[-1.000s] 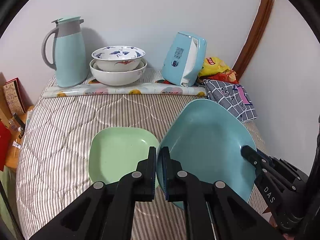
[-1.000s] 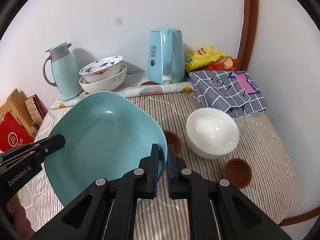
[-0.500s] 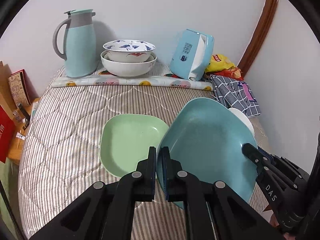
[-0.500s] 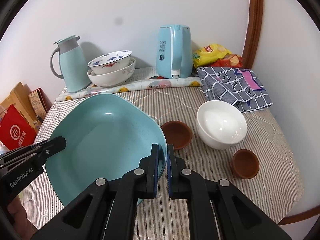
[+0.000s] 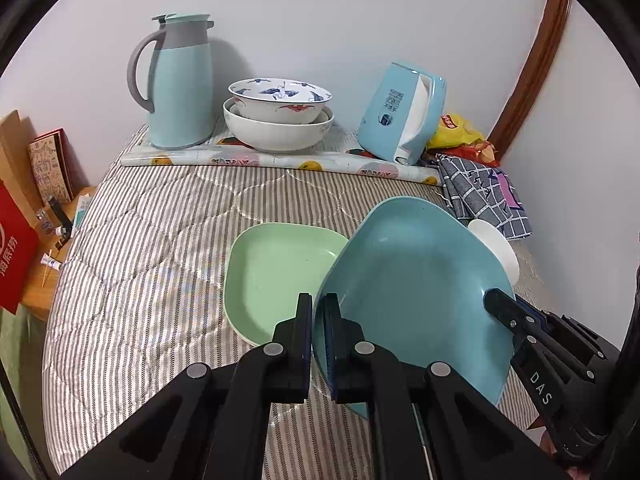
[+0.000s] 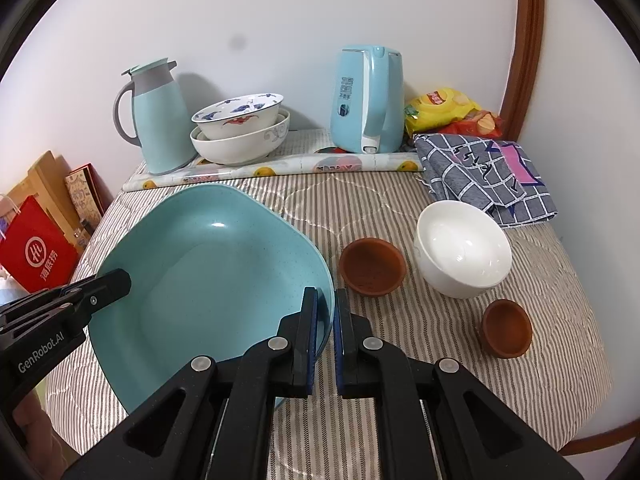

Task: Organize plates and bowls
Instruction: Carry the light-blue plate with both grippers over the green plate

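Both grippers hold one large blue plate [image 5: 412, 288] above the striped table, tilted. My left gripper [image 5: 318, 308] is shut on its left rim. My right gripper [image 6: 326, 304] is shut on its right rim [image 6: 216, 264]. A light green plate [image 5: 276, 276] lies flat on the table just left of the blue plate, partly under its edge. A white bowl [image 6: 462, 254] and two brown bowls, one larger [image 6: 372, 266] and one smaller [image 6: 506, 328], sit to the right. Two stacked patterned bowls [image 5: 280, 118] stand at the back.
A blue thermos jug [image 5: 180, 80] and a blue kettle [image 6: 368, 100] stand by the wall on a rolled mat [image 5: 276, 158]. A checked cloth [image 6: 484, 174] and snack bags [image 6: 444, 110] lie at the back right. Boxes and a red bag [image 6: 38, 254] stand off the table's left edge.
Both grippers have carried the blue plate up and back from the wall; the table objects look farther below. The grip on both rims is unchanged.
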Tool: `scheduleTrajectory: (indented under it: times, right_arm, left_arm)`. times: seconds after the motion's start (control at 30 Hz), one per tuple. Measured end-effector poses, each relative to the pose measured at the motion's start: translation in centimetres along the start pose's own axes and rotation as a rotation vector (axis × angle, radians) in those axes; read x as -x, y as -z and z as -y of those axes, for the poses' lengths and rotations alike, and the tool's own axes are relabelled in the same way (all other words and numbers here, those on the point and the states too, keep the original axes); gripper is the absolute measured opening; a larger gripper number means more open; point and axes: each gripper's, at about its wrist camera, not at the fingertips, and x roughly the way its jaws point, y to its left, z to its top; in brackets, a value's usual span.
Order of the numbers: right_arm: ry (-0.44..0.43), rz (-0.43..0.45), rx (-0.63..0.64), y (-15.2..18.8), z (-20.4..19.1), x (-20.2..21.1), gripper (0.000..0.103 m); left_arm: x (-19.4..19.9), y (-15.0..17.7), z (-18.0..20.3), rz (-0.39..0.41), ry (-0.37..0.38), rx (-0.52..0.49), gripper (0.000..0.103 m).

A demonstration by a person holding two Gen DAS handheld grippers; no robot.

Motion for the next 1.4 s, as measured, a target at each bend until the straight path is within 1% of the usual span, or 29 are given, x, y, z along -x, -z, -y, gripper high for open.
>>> scheduleTrajectory:
  times: [0.43,0.63,0.77,0.9,1.2,1.4]
  right_arm:
    - [-0.026,-0.044,0.039,-0.6,-1.9,-2.9,0.007]
    - [-0.048,-0.086,0.061,-0.1,-3.5,-5.2,0.007]
    - [-0.056,-0.121,0.075,0.5,-4.4,-6.7,0.007]
    - [-0.06,-0.147,0.092,0.6,-4.8,-7.9,0.007]
    - [-0.059,-0.147,0.122,-0.7,-5.7,-9.5,0.008]
    - [-0.059,-0.139,0.147,-1.9,-6.6,-10.8,0.008]
  left_arm:
    - [-2.2,-0.2,-2.3,-0.04,-0.045,0.035,0.007]
    - [-3.7,0.6,-4.4,-0.081,-0.073,0.07,0.007]
    - [-4.9,1.1,-5.7,-0.116,-0.081,0.094,0.007]
    - [-5.8,1.3,-6.3,-0.133,-0.082,0.109,0.007]
    - [-6.9,0.4,-7.1,-0.14,-0.089,0.123,0.007]
    - [-7.6,-0.3,-7.4,-0.134,-0.111,0.124,0.007]
